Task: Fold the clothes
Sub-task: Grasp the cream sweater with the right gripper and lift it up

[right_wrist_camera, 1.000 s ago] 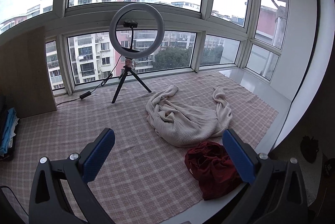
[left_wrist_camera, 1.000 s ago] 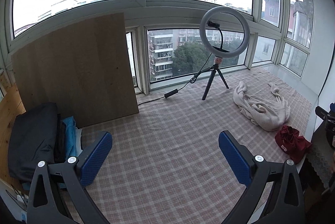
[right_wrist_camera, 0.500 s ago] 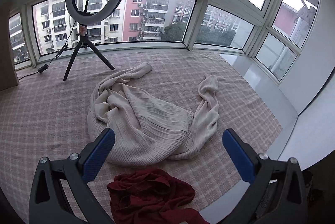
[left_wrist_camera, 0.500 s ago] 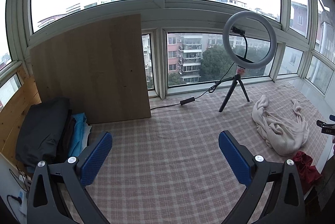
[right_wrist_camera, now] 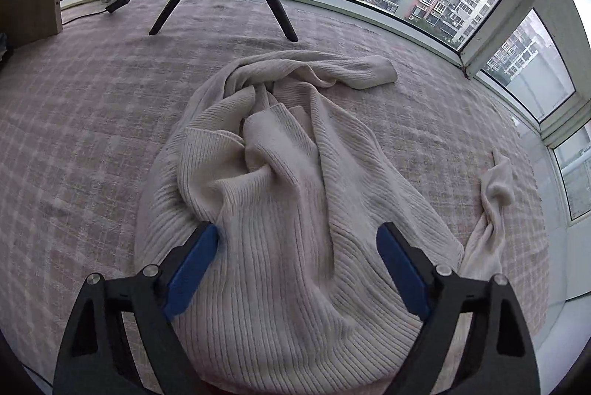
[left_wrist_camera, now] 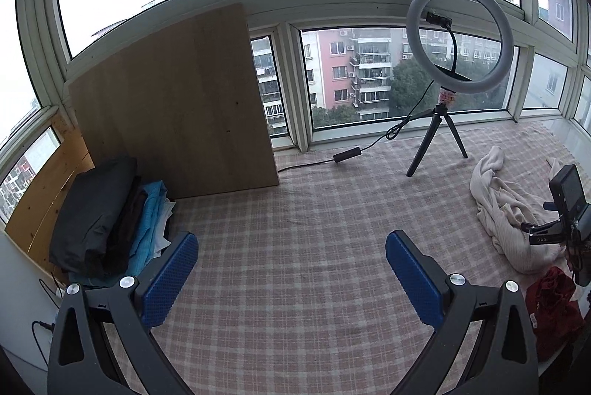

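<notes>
A crumpled cream ribbed sweater [right_wrist_camera: 280, 173] lies on the pink plaid cloth [right_wrist_camera: 74, 136], one sleeve thrown toward the window, the other trailing right. My right gripper [right_wrist_camera: 297, 232] hangs low over its near part. Its blue pads straddle a bulge of knit without pressing on it, and the jaws are closing. From the left wrist, the sweater [left_wrist_camera: 506, 210] is at the far right, with a dark red garment [left_wrist_camera: 550, 310] in front of it. Over bare plaid cloth [left_wrist_camera: 295, 210], my left gripper [left_wrist_camera: 291, 240] stands open and holds nothing.
A ring light on a black tripod [left_wrist_camera: 460, 37] stands by the window, its cable and inline box [left_wrist_camera: 347, 155] trailing left. A wooden board [left_wrist_camera: 177, 107] leans on the glass. Folded dark and blue clothes [left_wrist_camera: 99, 221] are stacked at the left. The cloth ends at a white ledge [right_wrist_camera: 546, 210].
The right gripper has dropped and tipped down onto the cream sweater, which now fills its view, and its jaws have narrowed slightly. The left view has swung left, toward the board and the stack.
</notes>
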Motion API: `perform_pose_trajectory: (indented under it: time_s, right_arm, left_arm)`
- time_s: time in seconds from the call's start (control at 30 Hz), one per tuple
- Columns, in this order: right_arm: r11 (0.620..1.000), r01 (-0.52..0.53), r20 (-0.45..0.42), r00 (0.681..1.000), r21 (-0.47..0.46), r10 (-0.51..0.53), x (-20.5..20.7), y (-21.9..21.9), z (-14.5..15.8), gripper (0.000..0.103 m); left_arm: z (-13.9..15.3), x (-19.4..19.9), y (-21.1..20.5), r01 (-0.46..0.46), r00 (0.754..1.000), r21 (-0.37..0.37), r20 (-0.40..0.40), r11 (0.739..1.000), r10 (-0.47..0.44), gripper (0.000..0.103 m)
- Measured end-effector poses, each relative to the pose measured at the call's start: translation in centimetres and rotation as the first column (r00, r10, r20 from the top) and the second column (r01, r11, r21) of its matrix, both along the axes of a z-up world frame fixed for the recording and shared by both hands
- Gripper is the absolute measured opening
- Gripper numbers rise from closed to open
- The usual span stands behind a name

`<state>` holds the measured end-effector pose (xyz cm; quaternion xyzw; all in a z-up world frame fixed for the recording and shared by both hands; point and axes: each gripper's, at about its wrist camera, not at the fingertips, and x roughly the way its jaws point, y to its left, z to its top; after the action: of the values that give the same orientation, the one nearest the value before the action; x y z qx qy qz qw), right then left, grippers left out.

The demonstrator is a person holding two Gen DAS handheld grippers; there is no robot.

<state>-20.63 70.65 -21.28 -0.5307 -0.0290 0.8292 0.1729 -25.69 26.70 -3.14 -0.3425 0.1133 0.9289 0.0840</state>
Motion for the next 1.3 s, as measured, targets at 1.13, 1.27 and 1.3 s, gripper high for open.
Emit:
perform_pose_trajectory:
  time_s: [1.13, 1.27, 1.3]
  right_arm:
    - [0.93, -0.241, -0.456, 0.885, -0.277, 0.094, -2.2, -14.5, 26.8, 0.008]
    - [0.889, -0.175, -0.234, 0.969, -0.422, 0.08, -3.0, -15.0, 16.8, 0.01]
    - [0.898, -0.135, -0.225, 0.973, -0.42, 0.041, -2.2, -13.6, 15.7, 0.013]
  left_arm:
    - [0.6, 1.2, -7.3, 0.031, 0.998, 0.108, -0.052, 0.994, -0.025, 0.102]
    - [-0.5, 0.8, -7.5, 0.02, 1.0, 0.085, -0.016, 0.996, -0.019, 0.102]
    - [-0.8, 0.7, -7.4, 0.022, 1.0, 0.08, -0.01, 0.997, -0.021, 0.102]
